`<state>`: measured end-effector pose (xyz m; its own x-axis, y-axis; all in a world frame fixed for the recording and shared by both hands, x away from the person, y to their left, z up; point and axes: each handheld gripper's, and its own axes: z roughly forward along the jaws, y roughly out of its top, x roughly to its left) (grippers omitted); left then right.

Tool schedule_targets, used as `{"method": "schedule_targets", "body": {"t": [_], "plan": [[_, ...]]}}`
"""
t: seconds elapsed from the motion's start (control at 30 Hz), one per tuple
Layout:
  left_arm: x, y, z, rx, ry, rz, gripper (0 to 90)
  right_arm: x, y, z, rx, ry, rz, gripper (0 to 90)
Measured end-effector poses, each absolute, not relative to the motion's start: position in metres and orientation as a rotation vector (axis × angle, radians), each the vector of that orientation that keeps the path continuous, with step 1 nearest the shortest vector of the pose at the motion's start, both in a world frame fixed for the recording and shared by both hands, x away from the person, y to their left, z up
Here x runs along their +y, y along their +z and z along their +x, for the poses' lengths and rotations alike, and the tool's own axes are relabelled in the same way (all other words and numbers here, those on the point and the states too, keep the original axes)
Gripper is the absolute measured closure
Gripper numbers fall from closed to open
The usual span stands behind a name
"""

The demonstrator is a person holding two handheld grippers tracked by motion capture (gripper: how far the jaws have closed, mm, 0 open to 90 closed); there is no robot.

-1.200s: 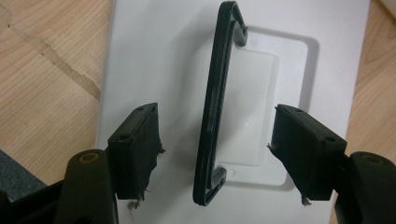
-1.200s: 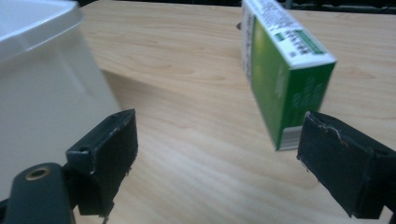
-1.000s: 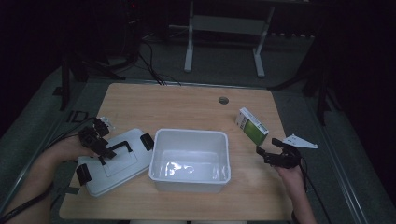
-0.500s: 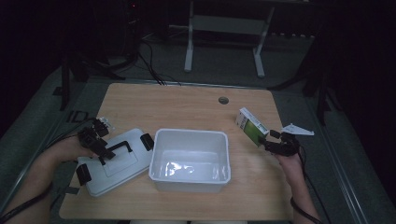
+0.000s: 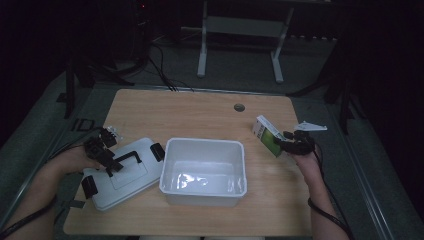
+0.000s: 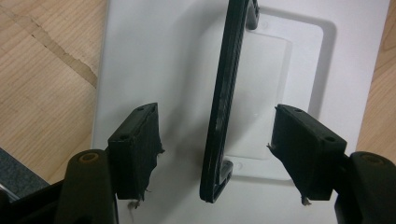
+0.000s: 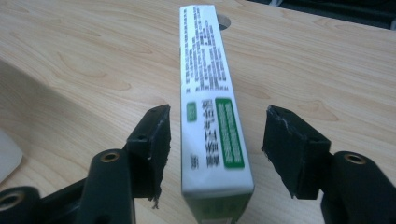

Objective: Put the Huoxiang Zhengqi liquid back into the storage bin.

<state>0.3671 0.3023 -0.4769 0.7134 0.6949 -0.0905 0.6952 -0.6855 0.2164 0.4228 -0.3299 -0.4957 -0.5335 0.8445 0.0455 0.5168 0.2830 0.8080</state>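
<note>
A white and green carton [image 5: 266,135] [image 7: 212,112] stands on its edge at the right of the wooden table. My right gripper [image 5: 289,146] [image 7: 215,149] is open, one jaw on each side of the carton's near end without gripping it. A white box lid [image 5: 122,172] [image 6: 168,60] with a black handle [image 5: 126,158] [image 6: 229,93] lies flat at the left. My left gripper [image 5: 107,161] [image 6: 215,154] hangs open over the lid, its jaws straddling the handle. An open white plastic bin [image 5: 205,170] sits in the middle.
The lid carries black latches [image 5: 157,151] at its ends. A round cable hole [image 5: 239,107] sits in the table near the far edge. A small white piece [image 5: 111,131] lies left of the lid. Metal stand legs [image 5: 202,50] and cables are on the floor behind the table.
My right gripper has moved left and forward to the carton, and its jaws now straddle it. The left gripper has stayed over the lid handle.
</note>
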Motion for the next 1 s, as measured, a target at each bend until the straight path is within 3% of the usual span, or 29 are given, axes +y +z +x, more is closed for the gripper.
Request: {"method": "schedule_targets", "body": {"t": [0.17,0.4,1.0], "plan": [[0.303,-0.479,0.367,1.109,-0.010,2.696,32.7,-0.324,-0.494,0.433,2.216,1.101,1.214,45.0],[0.306,-0.481,0.366,1.132,-0.015,2.701,32.7,-0.312,-0.493,0.443,2.263,1.015,1.213,55.6],[0.306,-0.480,0.367,1.147,-0.035,2.695,32.7,-0.303,-0.495,0.448,2.351,0.928,1.196,63.6]]}}
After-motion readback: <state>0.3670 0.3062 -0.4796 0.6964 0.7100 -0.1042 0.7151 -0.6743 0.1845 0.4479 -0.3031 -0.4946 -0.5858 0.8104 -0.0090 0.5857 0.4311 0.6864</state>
